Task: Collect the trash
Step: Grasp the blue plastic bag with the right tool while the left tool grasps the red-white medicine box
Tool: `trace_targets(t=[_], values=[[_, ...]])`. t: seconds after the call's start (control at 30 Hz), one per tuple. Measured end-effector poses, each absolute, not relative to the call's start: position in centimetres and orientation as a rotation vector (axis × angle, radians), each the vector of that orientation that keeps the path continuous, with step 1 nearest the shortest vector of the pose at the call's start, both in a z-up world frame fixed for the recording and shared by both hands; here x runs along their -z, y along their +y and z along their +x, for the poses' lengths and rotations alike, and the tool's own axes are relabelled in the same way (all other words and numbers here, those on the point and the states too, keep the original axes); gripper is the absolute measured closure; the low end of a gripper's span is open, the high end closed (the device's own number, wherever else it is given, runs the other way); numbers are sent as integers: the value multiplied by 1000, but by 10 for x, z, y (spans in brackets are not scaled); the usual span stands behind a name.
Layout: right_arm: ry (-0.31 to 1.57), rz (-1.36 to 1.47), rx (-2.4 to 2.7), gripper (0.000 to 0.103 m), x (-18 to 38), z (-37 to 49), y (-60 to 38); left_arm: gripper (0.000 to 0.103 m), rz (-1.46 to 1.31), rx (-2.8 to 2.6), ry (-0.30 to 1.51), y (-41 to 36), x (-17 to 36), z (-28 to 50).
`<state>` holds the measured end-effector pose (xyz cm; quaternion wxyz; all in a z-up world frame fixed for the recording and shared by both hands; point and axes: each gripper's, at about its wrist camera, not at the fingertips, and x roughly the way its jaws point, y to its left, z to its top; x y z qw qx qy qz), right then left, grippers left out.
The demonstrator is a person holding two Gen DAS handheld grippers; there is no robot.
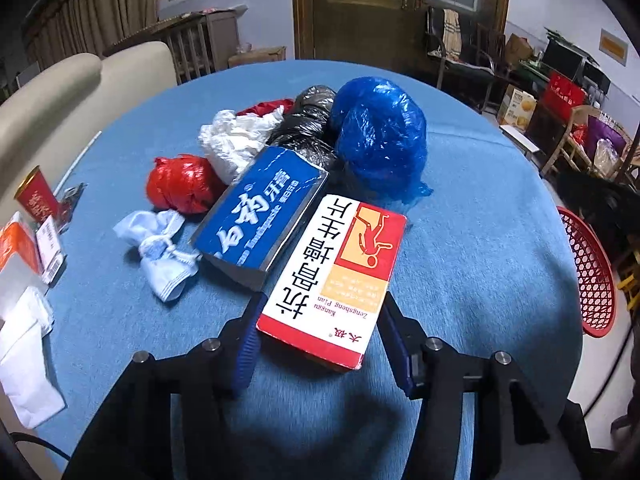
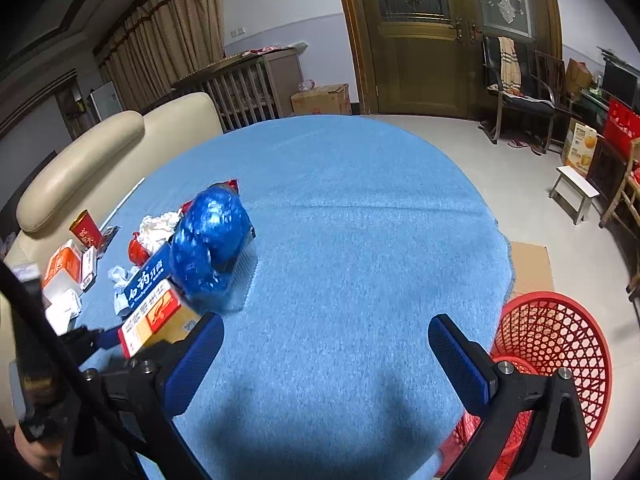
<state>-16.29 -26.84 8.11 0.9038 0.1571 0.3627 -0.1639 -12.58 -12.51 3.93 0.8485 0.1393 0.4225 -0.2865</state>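
Observation:
A red, white and orange medicine box [image 1: 332, 280] lies on the blue cloth between the fingers of my left gripper [image 1: 320, 320]. The jaws stand open on either side of its near end, apart from it. Behind it lie a blue toothpaste box [image 1: 260, 216], a blue plastic bag bundle [image 1: 380, 136], a black bag [image 1: 308, 128], white crumpled plastic [image 1: 236, 140], a red bag ball [image 1: 182, 184] and a white knotted bag [image 1: 160, 248]. My right gripper [image 2: 324, 344] is open and empty over bare cloth. The red mesh basket [image 2: 556, 356] stands just right of it.
The round table [image 2: 360, 220] is covered in blue cloth. At its left edge lie a red cup [image 1: 36, 200], orange and white packets [image 1: 20, 248] and tissues [image 1: 24, 352]. A beige sofa [image 2: 100, 152] stands left; chairs, a stool [image 2: 574, 192] and boxes stand right.

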Motion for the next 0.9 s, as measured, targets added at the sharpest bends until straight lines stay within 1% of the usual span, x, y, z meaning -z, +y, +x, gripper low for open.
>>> trace_targets(t=[0.2, 0.4, 0.57, 0.63, 0.67, 0.7, 0.73, 0.77, 0.8, 0.83, 0.9], values=[[751, 333, 287, 0, -87, -136, -259, 46, 190, 553, 872, -88, -53, -147], [762, 332, 209, 0, -94, -89, -236, 46, 138, 453, 848, -65, -53, -141], [796, 278, 201, 0, -92, -49, -217, 46, 98, 417, 842, -54, -55, -134], [811, 263, 204, 3, -89, -38, -213, 46, 81, 417, 844, -49, -56, -133], [823, 258, 203, 8, -86, -33, -211, 46, 74, 419, 844, -48, -56, -131], [842, 256, 202, 17, -81, -28, -210, 46, 72, 419, 843, -48, -56, -130], [854, 258, 200, 23, -78, -26, -210, 46, 70, 422, 843, -48, -56, -129], [872, 259, 198, 35, -74, -23, -210, 46, 66, 423, 843, -48, -55, -128], [898, 270, 191, 39, -68, -19, -211, 46, 65, 423, 841, -47, -56, -129], [899, 280, 189, 39, -66, -19, -212, 46, 63, 422, 836, -46, -57, -130], [883, 283, 189, 46, -67, -22, -213, 46, 57, 418, 830, -43, -61, -132]])
